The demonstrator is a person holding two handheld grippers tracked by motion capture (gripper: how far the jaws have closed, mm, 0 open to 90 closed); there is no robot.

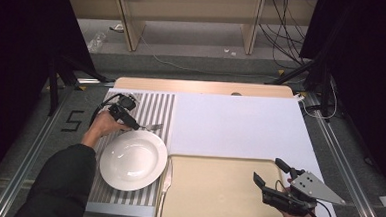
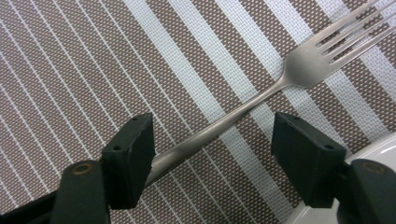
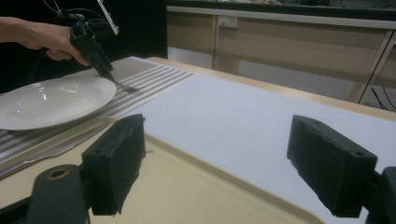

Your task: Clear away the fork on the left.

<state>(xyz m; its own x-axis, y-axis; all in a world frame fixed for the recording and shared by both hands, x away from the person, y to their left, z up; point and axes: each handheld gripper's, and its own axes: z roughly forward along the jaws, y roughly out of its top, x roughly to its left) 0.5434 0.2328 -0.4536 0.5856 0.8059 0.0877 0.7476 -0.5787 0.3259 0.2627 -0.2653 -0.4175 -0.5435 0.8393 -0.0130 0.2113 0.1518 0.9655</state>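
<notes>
Unmarked fork (image 2: pixel 243 109) between left gripper (image 2: pixel 212 156) jaws

Even overhead light falls on the white tabletop (image 1: pixel 240 126), which reads bright but not blown out, while the room to either side of it sinks into near black. The white plate (image 1: pixel 133 160) carries soft glare streaks and casts only a faint shadow. In the left gripper view the fork (image 2: pixel 261 95) and the striped placemat (image 2: pixel 93 70) are sharp; the near black jaws blur slightly.

The white plate (image 1: pixel 133 160) crowds the fork (image 1: pixel 152 127); the striped mat (image 1: pixel 153 106) beyond lies free.
</notes>
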